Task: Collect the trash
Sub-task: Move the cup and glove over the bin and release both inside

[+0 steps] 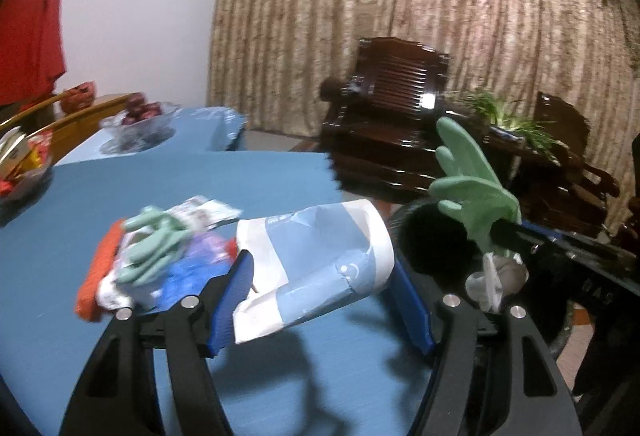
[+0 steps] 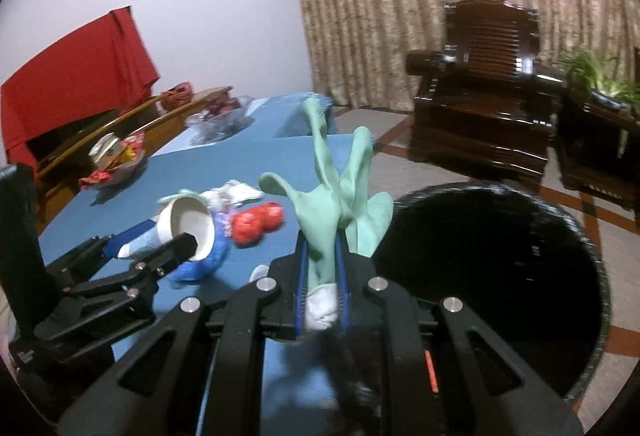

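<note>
My left gripper [image 1: 320, 270] is shut on a white and light-blue paper cup [image 1: 316, 264], which lies sideways between the blue pads above the blue table [image 1: 160, 179]. In the right wrist view the same cup [image 2: 188, 226] sits in the left gripper [image 2: 160, 240]. My right gripper [image 2: 322, 248] is shut on a pale green rubber glove [image 2: 332, 195] with a white scrap under it, held beside the rim of a black bin [image 2: 500, 260]. The glove [image 1: 472, 191] hangs over the bin [image 1: 432, 240]. A second green glove [image 1: 152, 248] lies on a trash pile.
The pile holds a red-orange item [image 2: 258, 224], a blue bag [image 1: 184, 276] and a white wrapper [image 1: 204, 211]. Glass bowls of fruit [image 1: 138, 123] and snacks [image 2: 114, 159] stand at the table's far side. A dark wooden armchair [image 2: 484, 83] and a plant [image 1: 516, 123] stand behind the bin.
</note>
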The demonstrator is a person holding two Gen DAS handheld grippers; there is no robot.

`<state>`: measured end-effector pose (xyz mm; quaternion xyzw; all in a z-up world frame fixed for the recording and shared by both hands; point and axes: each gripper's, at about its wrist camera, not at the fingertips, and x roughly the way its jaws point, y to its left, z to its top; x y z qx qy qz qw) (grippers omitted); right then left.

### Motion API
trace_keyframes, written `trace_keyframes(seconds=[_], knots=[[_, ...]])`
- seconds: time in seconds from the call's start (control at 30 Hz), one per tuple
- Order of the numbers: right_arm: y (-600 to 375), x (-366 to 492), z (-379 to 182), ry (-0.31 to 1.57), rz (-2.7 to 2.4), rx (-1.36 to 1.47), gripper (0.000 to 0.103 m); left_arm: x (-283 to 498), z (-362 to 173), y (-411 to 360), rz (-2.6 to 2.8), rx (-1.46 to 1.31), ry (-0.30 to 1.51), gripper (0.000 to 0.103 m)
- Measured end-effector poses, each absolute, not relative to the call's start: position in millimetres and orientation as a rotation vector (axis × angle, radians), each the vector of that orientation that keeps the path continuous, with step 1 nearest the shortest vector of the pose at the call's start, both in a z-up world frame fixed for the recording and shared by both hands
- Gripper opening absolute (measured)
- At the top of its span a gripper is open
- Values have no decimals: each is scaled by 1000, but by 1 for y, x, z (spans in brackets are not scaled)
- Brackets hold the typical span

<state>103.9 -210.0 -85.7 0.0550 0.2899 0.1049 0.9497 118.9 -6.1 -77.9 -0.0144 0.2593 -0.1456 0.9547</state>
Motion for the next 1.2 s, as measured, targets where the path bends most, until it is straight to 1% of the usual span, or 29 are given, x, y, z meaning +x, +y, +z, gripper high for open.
trace_keyframes(seconds=[0.47, 0.57, 0.6, 0.63, 0.67, 0.7, 0.73, 0.77, 0.83, 0.87, 0.9, 0.93, 1.0, 1.1, 1.2], knots=[[-308, 93, -127, 669, -20, 138, 13, 146, -88, -119, -513, -1, 550, 68], [-318, 93, -136, 691, -46, 145, 16, 150, -95, -133, -545, 8, 571, 69], [-321, 93, -140, 700, -53, 147, 20, 152, -97, -136, -554, 8, 583, 71], [-323, 92, -142, 705, -62, 146, 21, 152, -98, -137, -559, 7, 589, 72], [-323, 92, -143, 708, -68, 144, 23, 154, -100, -140, -572, 2, 604, 76], [-324, 92, -144, 706, -75, 143, 28, 154, -102, -141, -573, 0, 614, 84], [-325, 91, -145, 703, -82, 142, 32, 153, -103, -140, -572, -4, 617, 86], [-326, 90, -145, 700, -89, 142, 42, 152, -104, -139, -574, -10, 618, 86], [-328, 88, -144, 689, -98, 141, 48, 151, -104, -134, -568, -12, 618, 86], [-329, 88, -143, 683, -101, 143, 59, 150, -104, -132, -562, -12, 617, 87], [-328, 86, -141, 670, -108, 145, 73, 149, -104, -129, -555, -14, 616, 87], [-327, 84, -139, 657, -110, 146, 85, 149, -102, -124, -547, -16, 613, 88], [-323, 82, -135, 629, -102, 147, 95, 147, -98, -114, -517, -18, 592, 93], [-312, 83, -127, 614, -78, 147, 97, 142, -89, -96, -475, -10, 556, 97], [-295, 87, -120, 597, -39, 147, 97, 139, -83, -72, -425, -16, 538, 97]])
